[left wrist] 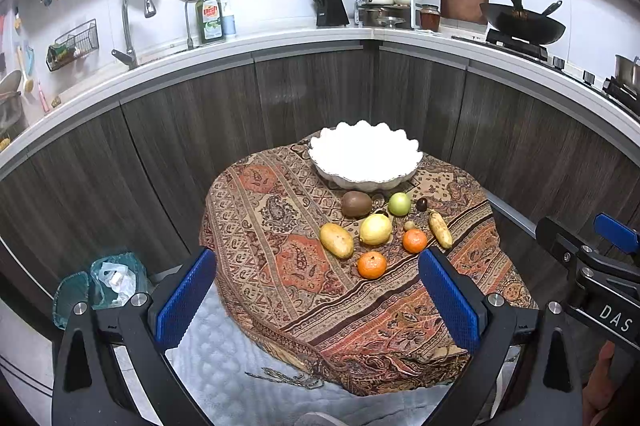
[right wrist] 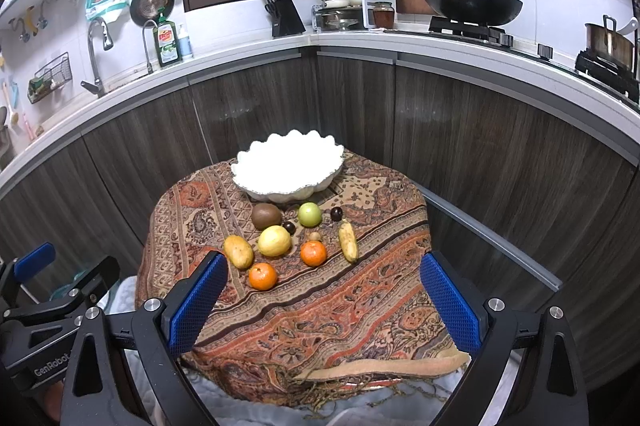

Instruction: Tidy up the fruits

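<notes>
White bowl (left wrist: 366,156) sitting empty at 12 o'clock | fruits (left wrist: 376,232) all lying on cloth (left wrist: 280,254) | left gripper (left wrist: 318,300), right gripper (right wrist: 324,304) hovering spread, holding nothing | sorting not yet begun

A woven patterned cloth (right wrist: 320,314) covers the desk; the white bowl (right wrist: 288,166) looks glossy ceramic; gripper pads (right wrist: 450,306) are blue textured rubber; cabinet fronts (right wrist: 500,162) are matt wood-grain.

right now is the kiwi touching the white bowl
Apart. The right wrist view shows a strip of patterned cloth between the kiwi and the base of the white bowl; the left wrist view agrees.
</notes>
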